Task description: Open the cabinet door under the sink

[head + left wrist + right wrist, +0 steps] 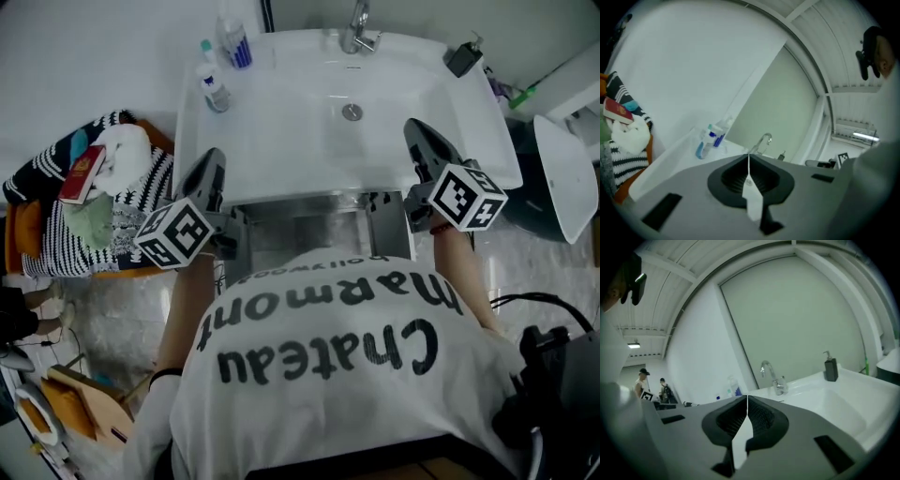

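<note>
Seen from above in the head view, a white sink basin (281,141) has the grey cabinet (309,230) showing just below its front edge. From this angle I cannot tell how the cabinet door stands. My left gripper (214,161) is raised at the basin's front left corner, and my right gripper (419,133) is over the basin's front right part. Both point roughly level toward the wall behind the sink. In the left gripper view the left gripper (749,155) is shut with nothing in it. In the right gripper view the right gripper (747,397) is shut and empty too.
A tap (356,33) stands at the back of the basin, bottles (216,89) on its left rim, and a dark soap dispenser (464,58) at back right. A heap of striped cloth and clothes (103,192) lies at left, a white lidded fixture (567,178) at right. Cables run across the floor.
</note>
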{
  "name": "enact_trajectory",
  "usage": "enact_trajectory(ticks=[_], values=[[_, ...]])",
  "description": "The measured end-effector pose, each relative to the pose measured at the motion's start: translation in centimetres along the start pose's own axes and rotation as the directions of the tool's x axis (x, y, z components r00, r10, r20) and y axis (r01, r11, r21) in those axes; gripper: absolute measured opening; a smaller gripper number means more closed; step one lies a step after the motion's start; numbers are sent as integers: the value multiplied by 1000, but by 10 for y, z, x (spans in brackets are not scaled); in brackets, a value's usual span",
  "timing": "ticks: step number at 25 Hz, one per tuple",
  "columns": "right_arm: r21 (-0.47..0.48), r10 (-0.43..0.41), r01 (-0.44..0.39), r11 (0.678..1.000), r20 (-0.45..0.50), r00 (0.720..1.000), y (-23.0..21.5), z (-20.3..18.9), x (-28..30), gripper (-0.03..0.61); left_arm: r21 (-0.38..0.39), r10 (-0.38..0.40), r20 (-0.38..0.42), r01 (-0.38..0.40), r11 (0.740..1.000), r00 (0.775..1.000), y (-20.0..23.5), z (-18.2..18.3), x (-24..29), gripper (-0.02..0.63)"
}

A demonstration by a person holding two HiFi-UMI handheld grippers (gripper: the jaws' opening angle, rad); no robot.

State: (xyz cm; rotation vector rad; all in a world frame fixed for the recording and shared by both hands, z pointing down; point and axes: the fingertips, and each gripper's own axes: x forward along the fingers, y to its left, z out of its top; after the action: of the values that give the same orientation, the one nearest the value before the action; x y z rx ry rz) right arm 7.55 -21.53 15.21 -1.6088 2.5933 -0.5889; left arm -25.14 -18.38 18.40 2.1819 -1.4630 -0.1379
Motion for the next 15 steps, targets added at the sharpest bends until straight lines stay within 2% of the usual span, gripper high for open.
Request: enact_trajectory(ticks=[2, 5, 7, 9, 15], values=[[-22, 81, -82, 996, -70, 994, 30, -19, 13, 15, 63, -87, -39, 89, 994, 995, -28, -6, 8, 15], [-61, 155, -168, 984, -171, 973, 62, -51, 23, 15, 173, -185, -118, 204, 964, 976, -63, -23, 13, 15], [-55, 198, -215, 975, -225, 954, 78, -70, 25, 15, 193, -227, -171, 259, 946, 959, -76, -39, 11, 15], [-32, 230, -247, 968, -264, 937, 89, -86, 24, 12, 191, -236, -218, 279, 941, 947, -79, -56, 7, 15], [37, 263, -267, 963, -343, 901, 95, -120, 20, 11, 170, -182, -308, 242, 955, 934, -66, -97, -4, 15]])
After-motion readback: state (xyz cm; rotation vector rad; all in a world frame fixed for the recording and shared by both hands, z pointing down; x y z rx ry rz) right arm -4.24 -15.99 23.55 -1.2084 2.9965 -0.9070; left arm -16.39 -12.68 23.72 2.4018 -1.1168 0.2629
